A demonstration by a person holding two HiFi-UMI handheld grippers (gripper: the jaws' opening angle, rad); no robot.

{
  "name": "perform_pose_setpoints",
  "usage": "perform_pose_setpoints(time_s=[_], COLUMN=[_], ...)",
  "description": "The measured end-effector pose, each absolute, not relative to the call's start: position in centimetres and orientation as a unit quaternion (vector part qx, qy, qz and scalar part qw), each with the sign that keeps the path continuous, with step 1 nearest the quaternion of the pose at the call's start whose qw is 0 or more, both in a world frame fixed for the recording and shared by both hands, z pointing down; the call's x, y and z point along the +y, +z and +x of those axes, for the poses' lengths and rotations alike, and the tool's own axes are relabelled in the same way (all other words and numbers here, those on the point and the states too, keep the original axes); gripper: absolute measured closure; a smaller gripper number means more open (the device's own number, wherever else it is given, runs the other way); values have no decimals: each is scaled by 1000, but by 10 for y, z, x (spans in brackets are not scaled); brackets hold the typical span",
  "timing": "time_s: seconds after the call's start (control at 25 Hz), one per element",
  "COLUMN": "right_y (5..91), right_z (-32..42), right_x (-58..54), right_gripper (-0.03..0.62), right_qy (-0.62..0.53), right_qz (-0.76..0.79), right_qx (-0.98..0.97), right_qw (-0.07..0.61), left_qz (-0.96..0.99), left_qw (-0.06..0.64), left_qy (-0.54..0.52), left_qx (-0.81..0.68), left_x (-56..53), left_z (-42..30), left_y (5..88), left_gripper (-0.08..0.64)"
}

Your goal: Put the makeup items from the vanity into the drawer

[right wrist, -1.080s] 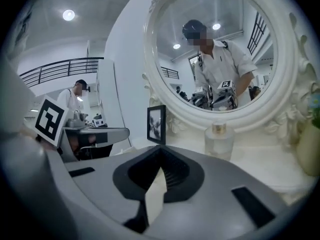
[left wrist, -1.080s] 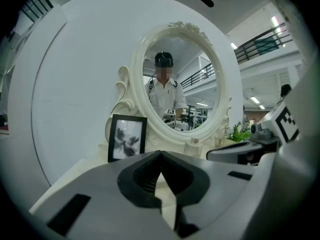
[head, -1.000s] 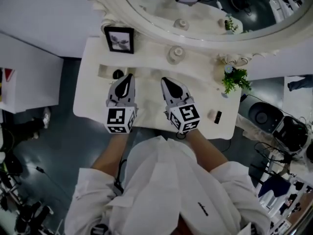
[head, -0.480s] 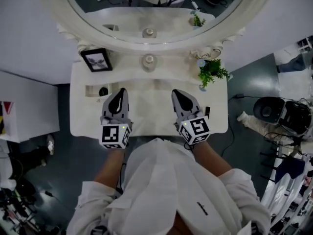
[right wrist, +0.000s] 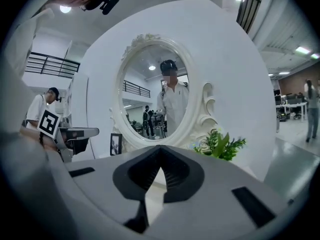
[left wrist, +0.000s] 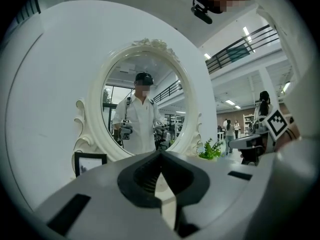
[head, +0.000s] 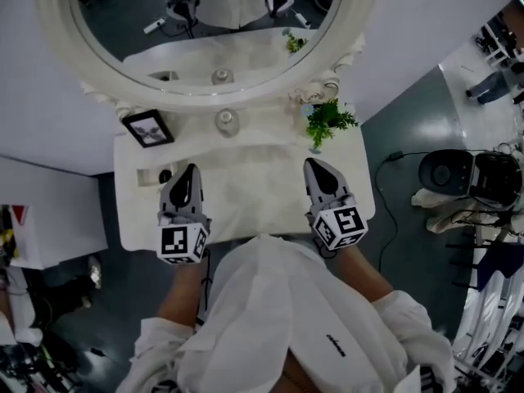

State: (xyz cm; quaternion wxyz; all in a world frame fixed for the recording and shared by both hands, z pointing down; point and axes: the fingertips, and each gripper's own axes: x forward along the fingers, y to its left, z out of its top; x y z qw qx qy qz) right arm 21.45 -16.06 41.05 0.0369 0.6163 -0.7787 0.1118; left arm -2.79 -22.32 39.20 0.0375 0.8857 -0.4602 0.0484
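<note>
Nearest to me, both tools hover over the front half of the white bench (head: 246, 199), level and well apart, one to each side of my chest (a ready stance, I'd judge, with no target picked). My left gripper (head: 189, 172) has its fingers (left wrist: 145, 176) pressed together at the tips with nothing between them. The right gripper (head: 316, 165) is the same, its ribbed dark fingers (right wrist: 172, 171) meeting at a point, empty. The grey shells are matte and taper like beaks, which suits nipping small things.

Just beyond and left of my left tips, a small dark round item (head: 165, 176) sits in a shallow recess (head: 146, 176) of the bench top. I take it for a makeup piece, though it is too small to name. The drawer I cannot see; my own body covers the bench's front edge, where I'd expect it.

Farther back stand a round pale jar (head: 227, 122), a black-framed picture (head: 147, 128) at the left and a leafy green plant (head: 327, 121) at the right, probably set rearward to leave working room. Behind them rises the oval mirror (head: 205, 98), its white frame carved and glossy.
</note>
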Motion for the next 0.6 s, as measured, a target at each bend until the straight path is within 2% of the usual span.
perform_pose_setpoints(time_s=[0.16,0.6], right_y=[405,402], right_z=[233,254], right_x=[-154,-144], right_gripper=[574,575], right_qy=[112,112], right_qz=[632,641], right_qx=[-766,-759], right_qw=[26,16], left_qz=[889,873], left_qw=[20,26], left_qy=[51,52], left_qx=[-455,-485], left_x=[-220,-214], left_z=[-29,-47], left_y=[387,388], left_gripper=[532,532])
